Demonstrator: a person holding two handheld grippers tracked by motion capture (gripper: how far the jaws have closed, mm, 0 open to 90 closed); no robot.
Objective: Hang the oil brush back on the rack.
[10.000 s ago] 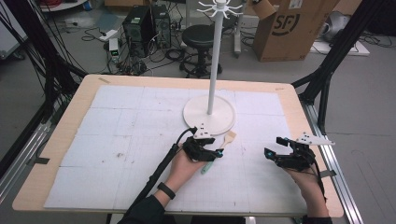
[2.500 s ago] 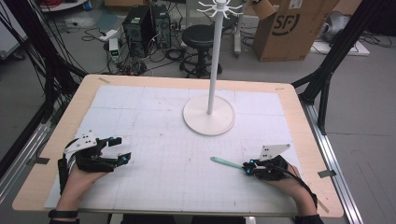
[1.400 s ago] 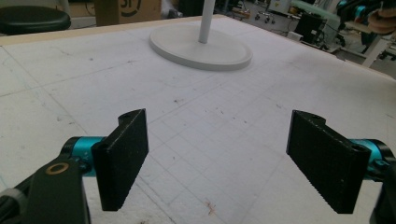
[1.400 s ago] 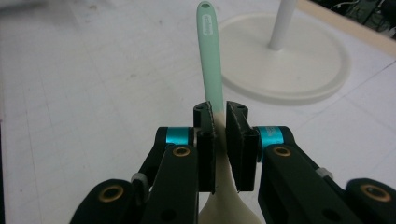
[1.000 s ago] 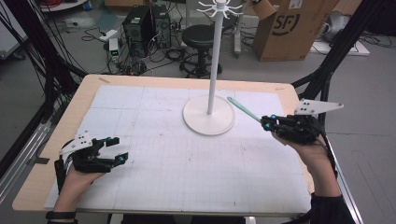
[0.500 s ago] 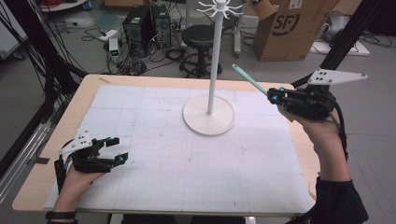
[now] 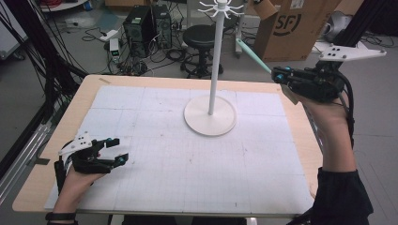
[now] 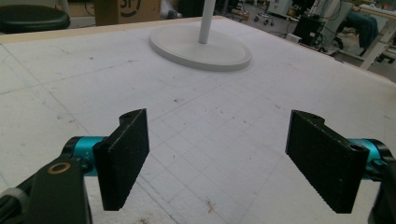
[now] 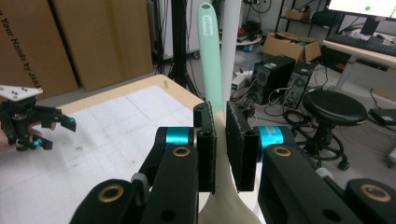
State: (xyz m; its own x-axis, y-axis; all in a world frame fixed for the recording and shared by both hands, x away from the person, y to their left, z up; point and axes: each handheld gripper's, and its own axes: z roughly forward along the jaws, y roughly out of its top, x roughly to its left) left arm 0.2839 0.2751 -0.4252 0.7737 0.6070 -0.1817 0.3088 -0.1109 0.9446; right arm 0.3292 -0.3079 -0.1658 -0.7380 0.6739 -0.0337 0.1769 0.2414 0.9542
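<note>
The right claw [image 7: 277, 75] gripped the spoon [image 7: 252, 56] firmly; its tip, ahead, wanted steady guiding toward the rack [image 7: 217, 56], the left claw [image 7: 116, 150] open.

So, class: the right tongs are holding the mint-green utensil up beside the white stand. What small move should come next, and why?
Probably lift the right tongs a little higher and toward the hooks at the top of the white stand. The tongs are shut on the mint-green utensil, whose handle end points at the pole but sits below the hooks. The left tongs rest open and empty on the table.
</note>
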